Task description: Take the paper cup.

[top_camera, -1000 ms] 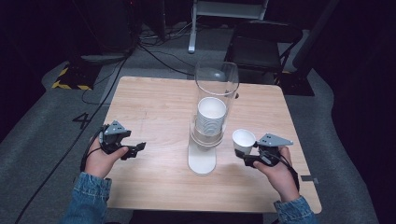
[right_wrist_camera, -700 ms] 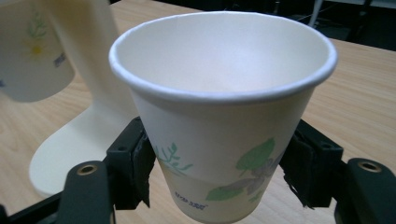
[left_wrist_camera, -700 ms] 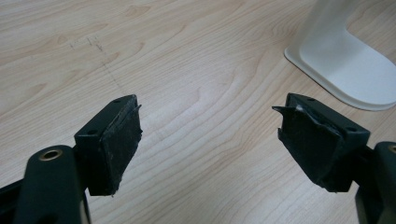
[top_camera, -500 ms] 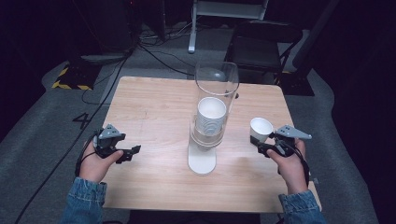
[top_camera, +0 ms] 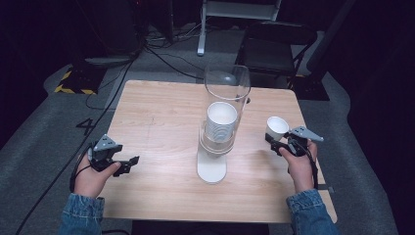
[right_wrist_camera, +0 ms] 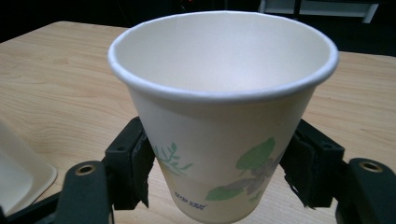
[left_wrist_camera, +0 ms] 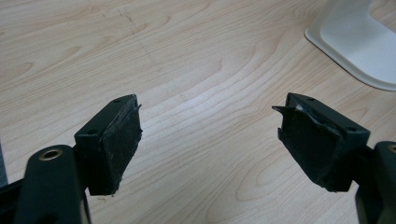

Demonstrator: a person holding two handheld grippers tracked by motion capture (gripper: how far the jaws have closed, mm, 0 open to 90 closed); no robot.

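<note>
right gripper view: right tool [right_wrist_camera: 219, 172] clamps smooth tapered paper cup [right_wrist_camera: 223, 112].

Table [top_camera: 161, 117] evenly lit from above — surroundings dark; soft shadows, close views sharp.

Paper cup [right_wrist_camera: 224, 116]: white inside & out, rolled white rim; green leaf print + grey-violet flower motif low on wall, small dark lettering near base.
Cup stack [top_camera: 221, 120] in dispenser: white.
Dispenser tube [top_camera: 226, 83]: clear, colourless; base [top_camera: 212, 167] white/off-white.
Desk [top_camera: 161, 112]: light wood, pale tan w/ darker wavy grain lines; faint pencil-like marks [left_wrist_camera: 135, 28] on surface.
Right tool [right_wrist_camera: 219, 172]: black jaws, black pads w/ ragged edges; grey plate on top.
Left tool [left_wrist_camera: 210, 140]: black, pads scuffed greyish; grey plate too.
Sleeves [top_camera: 80, 215]: blue denim.
Floor [top_camera: 44, 132]: grey carpet; yellow-black hazard stripe [top_camera: 71, 83] at left; white "4" [top_camera: 84, 126] mark.
</note>
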